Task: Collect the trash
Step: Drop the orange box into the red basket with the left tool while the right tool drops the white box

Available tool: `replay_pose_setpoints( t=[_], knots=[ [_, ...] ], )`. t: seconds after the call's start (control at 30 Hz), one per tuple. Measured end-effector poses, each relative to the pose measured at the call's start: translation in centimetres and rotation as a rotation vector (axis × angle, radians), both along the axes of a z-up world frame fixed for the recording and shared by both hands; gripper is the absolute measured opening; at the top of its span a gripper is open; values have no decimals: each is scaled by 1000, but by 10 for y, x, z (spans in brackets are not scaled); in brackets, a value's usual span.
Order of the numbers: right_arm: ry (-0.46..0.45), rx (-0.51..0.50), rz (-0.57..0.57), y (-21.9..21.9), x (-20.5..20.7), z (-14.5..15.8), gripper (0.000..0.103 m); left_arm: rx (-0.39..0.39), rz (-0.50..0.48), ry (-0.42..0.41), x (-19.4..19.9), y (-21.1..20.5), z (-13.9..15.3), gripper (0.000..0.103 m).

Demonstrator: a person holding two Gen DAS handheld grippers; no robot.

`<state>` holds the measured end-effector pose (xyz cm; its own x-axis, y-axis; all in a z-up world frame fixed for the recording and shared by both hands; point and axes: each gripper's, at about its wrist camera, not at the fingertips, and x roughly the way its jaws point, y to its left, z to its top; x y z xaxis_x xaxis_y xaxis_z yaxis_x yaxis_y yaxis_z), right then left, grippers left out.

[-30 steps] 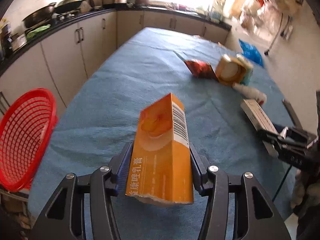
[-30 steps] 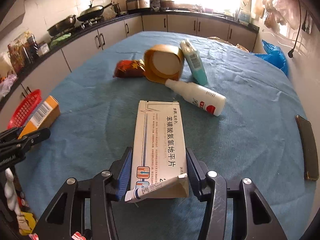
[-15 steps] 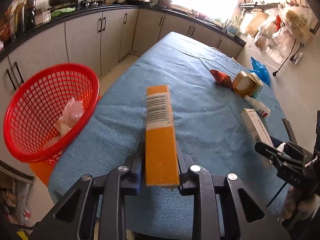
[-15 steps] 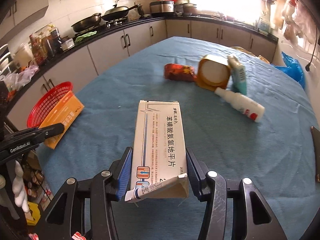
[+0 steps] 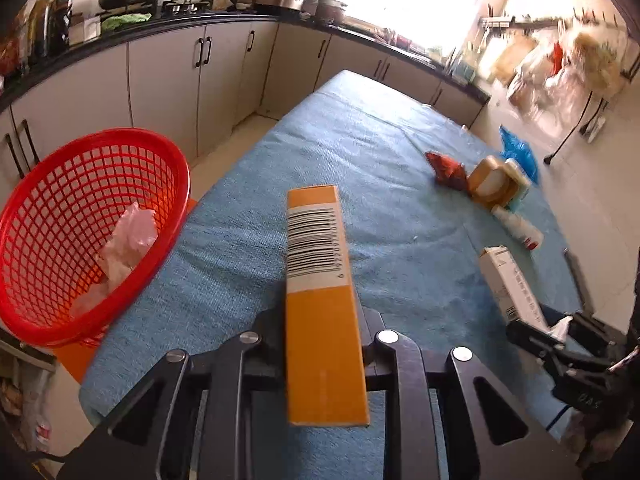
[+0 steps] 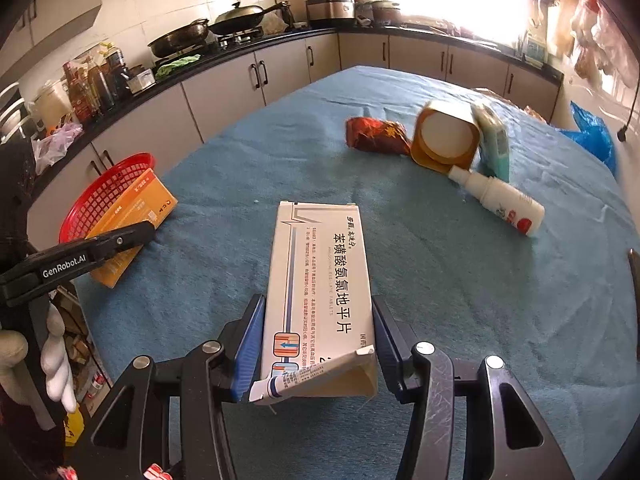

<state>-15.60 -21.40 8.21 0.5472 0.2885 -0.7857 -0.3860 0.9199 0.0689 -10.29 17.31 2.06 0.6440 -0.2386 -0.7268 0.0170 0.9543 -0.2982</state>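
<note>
My left gripper (image 5: 320, 320) is shut on an orange box (image 5: 320, 292) with a barcode, held above the near left part of the blue table (image 5: 360, 152). The red mesh basket (image 5: 80, 232) stands off the table's left edge and holds crumpled pale paper (image 5: 128, 236). My right gripper (image 6: 318, 336) is shut on a white medicine box (image 6: 320, 280), held over the table's near edge. The left gripper and orange box (image 6: 132, 220) also show in the right wrist view, in front of the basket (image 6: 104, 196).
On the table's far right lie a red wrapper (image 6: 376, 136), a tan round-windowed box (image 6: 446, 140), a teal box (image 6: 494, 140) and a white bottle (image 6: 500, 200). Kitchen counters with pans (image 6: 240, 16) line the far walls. A blue bag (image 6: 592, 136) lies beyond the table.
The left gripper has swung left with the orange box and turned it edge-up, bringing the basket into view. The right gripper has lifted and turned left with the medicine box.
</note>
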Motion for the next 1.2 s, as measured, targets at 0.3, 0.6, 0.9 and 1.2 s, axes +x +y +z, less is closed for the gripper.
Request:
replay_pose_setpoints(
  t=[0.3,0.6,0.9,1.2],
  knots=[
    [-20,9,77,40,-2,16,55,-75,101,-69,-31,51,33,22],
    [4,78,237,133,14,29,55,-20,198,-100,-30,129,50,22],
    [3,136,379,242,36,23,57,-18,307,-97,-2,196,45,29],
    [29,111,325,242,43,5,68,5,337,-130,-20,209,48,61]
  ],
)
